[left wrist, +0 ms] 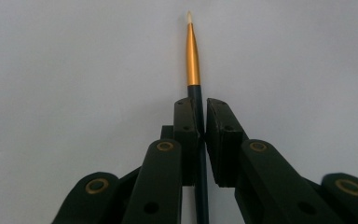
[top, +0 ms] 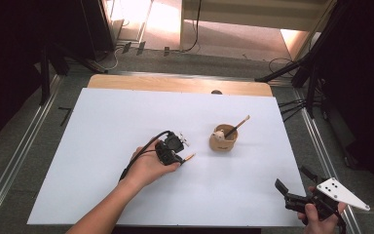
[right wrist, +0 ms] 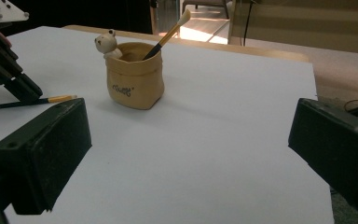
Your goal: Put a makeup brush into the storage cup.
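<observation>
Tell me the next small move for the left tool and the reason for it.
Probably lift: the left tool is shut on the thin dark-handled brush with a gold ferrule, which lies low on the white table; the tan fabric-look pot already holding one brush stands beside it.

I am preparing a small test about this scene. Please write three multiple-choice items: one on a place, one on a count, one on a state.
1. Where is the pot?
A. on the white sheet
B. on the floor
C. in the right gripper

2. How many brushes stand in the pot?
A. none
B. one
C. three

3. What is the state of the left gripper?
A. wide open
B. shut on a cup
C. shut on a brush

Key: 1 A, the high view shows the pot standing on the sheet. 2 B, the right gripper view shows a single pot brush leaning out of it. 3 C, the left gripper view shows both jaws pressed on the dark handle.
</observation>
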